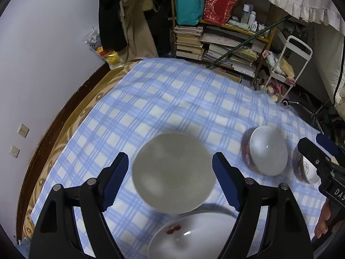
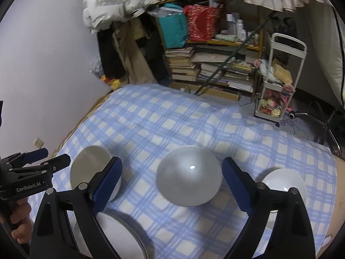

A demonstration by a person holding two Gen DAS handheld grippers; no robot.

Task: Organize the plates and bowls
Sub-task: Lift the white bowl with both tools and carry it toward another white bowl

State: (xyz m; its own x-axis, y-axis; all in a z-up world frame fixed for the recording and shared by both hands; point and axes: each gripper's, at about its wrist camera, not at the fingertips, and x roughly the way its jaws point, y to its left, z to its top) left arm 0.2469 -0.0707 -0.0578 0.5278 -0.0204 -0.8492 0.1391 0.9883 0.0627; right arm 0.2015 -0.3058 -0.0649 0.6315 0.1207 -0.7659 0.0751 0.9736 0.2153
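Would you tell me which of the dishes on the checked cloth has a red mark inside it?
It is the large white plate nearest the camera, below the left gripper; small red marks show on its inner surface, while the grey plate beyond it is plain.

Both cams ride the handheld grippers and look steeply down along the jaws at the bed's blue checked sheet (image 1: 172, 95), from fairly close up. The left wrist view sits further left, wall at 9 o'clock. Both face the cluttered bookshelf (image 2: 215, 64) at 12 to 1 o'clock. They share the sheet, the shelf and the grey bowl (image 2: 189, 183).
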